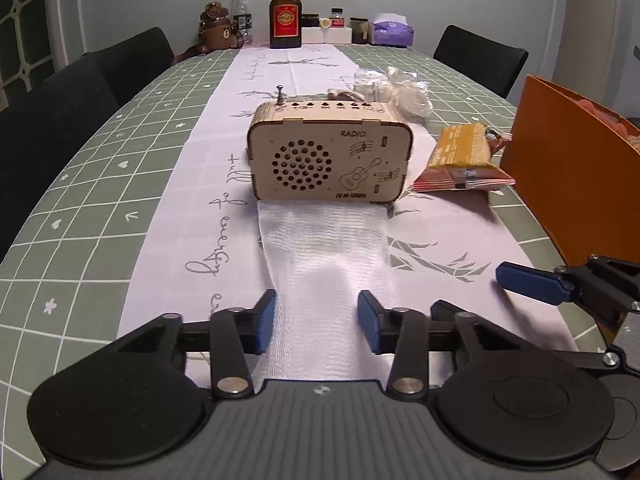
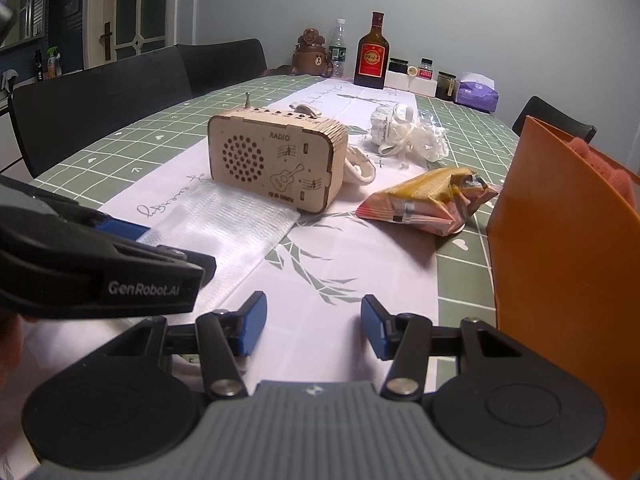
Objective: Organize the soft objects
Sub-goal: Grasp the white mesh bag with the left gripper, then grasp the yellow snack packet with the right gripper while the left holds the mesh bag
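Gauzy white cloth point(image 1: 326, 256) lies flat on the table runner point(image 1: 224, 152), its far edge touching the front of the wooden radio point(image 1: 330, 156) and its near end running toward the camera until the body of the left gripper point(image 1: 317, 322) hides it. That gripper's blue pads stand apart with the cloth passing between them; whether either pad touches the fabric cannot be told, and nothing is clamped. Seen from the right wrist, the same cloth point(image 2: 232, 220) spreads from the radio point(image 2: 276, 162) toward the left gripper point(image 2: 120, 232), whose black shell covers the cloth's near corner, so only one blue finger shows there.

The right gripper point(image 2: 313, 324) hovers nearer the camera than the radio, its fingers wide apart over bare runner, holding nothing. In the left view only one of its blue fingers point(image 1: 528, 282) is in frame, the rest cut off at the edge.

Right of the radio lies a yellow snack bag point(image 2: 428, 202), and beyond that bag an orange bag point(image 2: 560, 248) stands, its lower part out of frame, with something reddish and fuzzy peeking over its rim. Behind the radio sits a bundle of white ribbon and clear wrapping point(image 2: 408, 136), its contents hard to make out. A whitish strap point(image 2: 360, 168) curls out from behind the radio, mostly hidden
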